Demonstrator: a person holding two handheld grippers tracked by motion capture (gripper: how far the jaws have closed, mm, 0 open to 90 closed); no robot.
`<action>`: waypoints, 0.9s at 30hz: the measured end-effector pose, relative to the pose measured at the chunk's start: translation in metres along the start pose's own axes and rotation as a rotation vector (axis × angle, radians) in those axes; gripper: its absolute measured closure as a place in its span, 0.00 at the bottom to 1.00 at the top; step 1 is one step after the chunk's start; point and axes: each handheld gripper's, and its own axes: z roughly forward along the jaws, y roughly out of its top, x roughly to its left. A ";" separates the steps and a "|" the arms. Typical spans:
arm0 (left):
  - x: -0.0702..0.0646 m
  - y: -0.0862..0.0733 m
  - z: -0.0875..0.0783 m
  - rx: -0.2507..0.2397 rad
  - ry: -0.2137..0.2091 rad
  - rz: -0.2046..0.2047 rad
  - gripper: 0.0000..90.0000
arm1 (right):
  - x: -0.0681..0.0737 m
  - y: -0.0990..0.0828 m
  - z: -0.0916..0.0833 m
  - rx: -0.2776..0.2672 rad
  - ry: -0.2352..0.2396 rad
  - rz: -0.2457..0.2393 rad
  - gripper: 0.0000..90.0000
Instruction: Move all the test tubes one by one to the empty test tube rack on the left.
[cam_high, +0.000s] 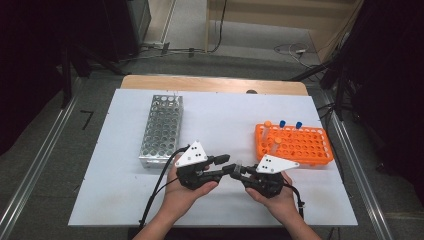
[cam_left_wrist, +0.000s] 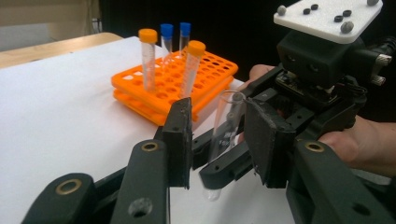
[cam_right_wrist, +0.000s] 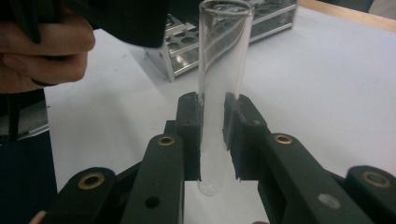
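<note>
A: Okay, nearest first. Right gripper (cam_right_wrist: 212, 140) pinches a clear glass tube (cam_right_wrist: 219, 79) low on its body, jaws pressed on both sides. Tube stands upright, open mouth up, round bottom poking out just below the pads.

B: And the left gripper (cam_left_wrist: 217, 140)?

A: Jaws spread, tube (cam_left_wrist: 224, 126) sits right between them, not touched yet. Long axis runs up-down, across the gap, so closing would probably catch it mid-body. Looks like a handover, right to left.

B: Where over the table (cam_high: 125, 200)?

A: Front centre, held above it, both hands about equally near.

B: Containers?

A: Orange rack (cam_high: 300, 145) further right holds two orange-capped and two blue-capped tubes. Metal rack (cam_high: 161, 131) further left, holes look empty.
</note>
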 end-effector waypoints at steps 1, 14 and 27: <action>-0.001 -0.001 0.002 0.001 -0.007 -0.001 0.71 | 0.001 0.000 0.001 0.000 0.005 -0.001 0.82; -0.008 -0.003 0.010 0.028 0.002 0.035 0.85 | 0.010 0.003 0.006 0.004 0.040 -0.030 0.82; -0.006 -0.001 0.008 0.029 0.007 0.048 0.86 | 0.011 -0.001 0.005 -0.016 0.044 -0.007 0.69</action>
